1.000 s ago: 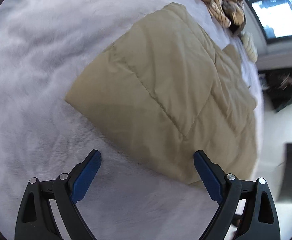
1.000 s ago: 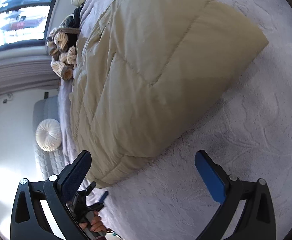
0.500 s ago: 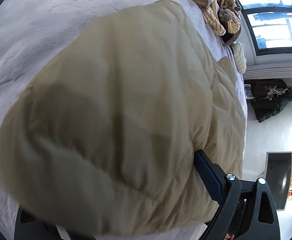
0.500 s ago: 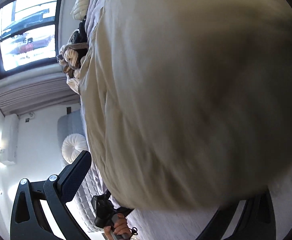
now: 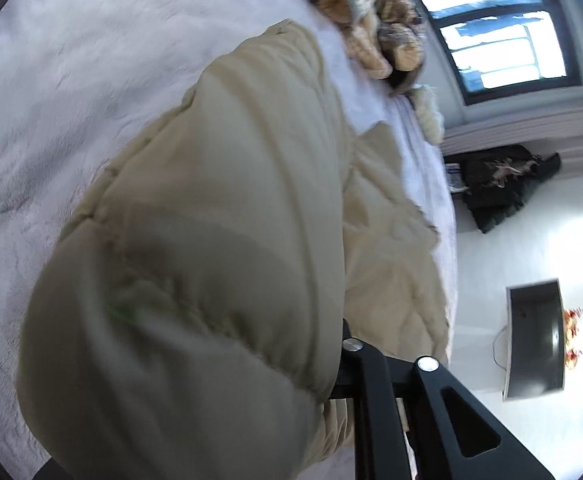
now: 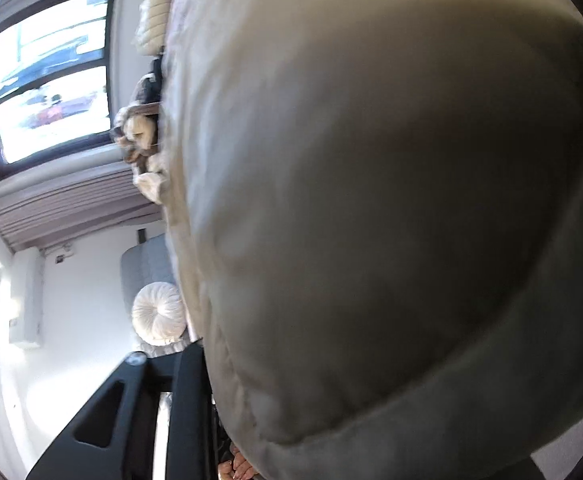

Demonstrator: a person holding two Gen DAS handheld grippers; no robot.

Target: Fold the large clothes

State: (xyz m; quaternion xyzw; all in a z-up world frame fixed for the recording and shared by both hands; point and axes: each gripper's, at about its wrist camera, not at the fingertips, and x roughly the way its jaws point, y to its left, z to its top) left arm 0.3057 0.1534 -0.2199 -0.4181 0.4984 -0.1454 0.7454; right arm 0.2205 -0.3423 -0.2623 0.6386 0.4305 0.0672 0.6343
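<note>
A beige quilted coat (image 5: 231,200) lies on a pale lilac plush bed cover (image 5: 71,100). Its near edge bulges up over my left gripper (image 5: 299,340) and hides both fingertips. Only the black right finger arm (image 5: 371,380) shows, drawn in toward the middle. The jaws are closing with bunched fabric between them. In the right wrist view the coat (image 6: 371,200) fills most of the picture, blurred and very close. My right gripper (image 6: 283,340) is buried under it, its left finger arm (image 6: 187,400) drawn inward and its jaws closing on the fabric.
A heap of striped and brown clothes (image 5: 375,32) lies at the bed's far end below a window (image 5: 491,32). Dark clothing (image 5: 503,184) and a dark screen (image 5: 535,340) are on the white floor. A round white cushion (image 6: 157,314) sits beside the bed. A person's fingers (image 6: 239,472) show at the bottom.
Both grippers went from wide open in front of the coat to over its near edge, then closed in on the fabric. The coat's edge has risen and now fills both views.
</note>
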